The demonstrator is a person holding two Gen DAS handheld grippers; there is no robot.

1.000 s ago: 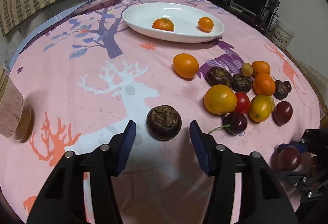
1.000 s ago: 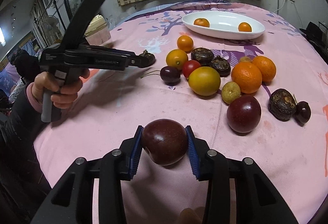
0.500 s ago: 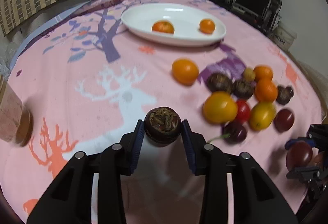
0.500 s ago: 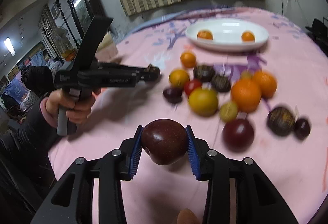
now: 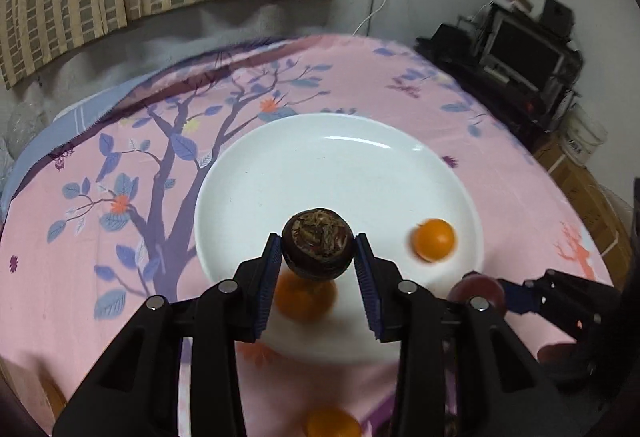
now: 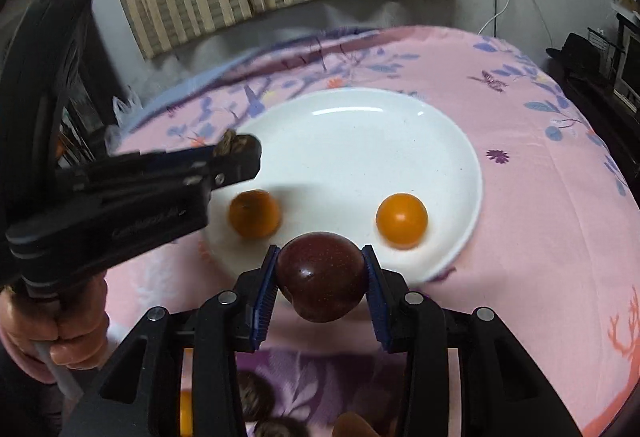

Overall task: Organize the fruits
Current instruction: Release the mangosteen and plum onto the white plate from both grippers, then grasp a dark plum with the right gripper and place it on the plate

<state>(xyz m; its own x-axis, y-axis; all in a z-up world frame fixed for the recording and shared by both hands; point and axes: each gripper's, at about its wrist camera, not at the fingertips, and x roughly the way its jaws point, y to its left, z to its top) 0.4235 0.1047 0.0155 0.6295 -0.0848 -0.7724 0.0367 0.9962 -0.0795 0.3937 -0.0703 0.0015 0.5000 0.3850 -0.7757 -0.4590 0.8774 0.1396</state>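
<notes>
1. Whereas a second ago both tools were down by the scattered fruit, the right gripper (image 6: 320, 287) now hangs at the near rim of the white plate (image 6: 352, 141), its blue ribbed pads clamped on a smooth, glossy maroon plum (image 6: 321, 282).
2. The left gripper (image 5: 317, 265) has closed on the water chestnut (image 5: 317, 249), which lay loose between open jaws a second ago, and carried it over the plate's near half; the chestnut is squat and dark, with a rough fibrous crown.
3. Both fruits look ready for release into the dish, so two more pieces are about to join the sorted lot.
4. Beneath them lie two round orange citrus, one left (image 6: 254, 213) and blurred, one right (image 6: 401, 220) and shiny.
5. The plate is glazed, shallow and oval, resting on a soft pink printed tablecloth (image 5: 120, 157).
6. Further fruit shows only partly at the bottom edge of each view.
</notes>
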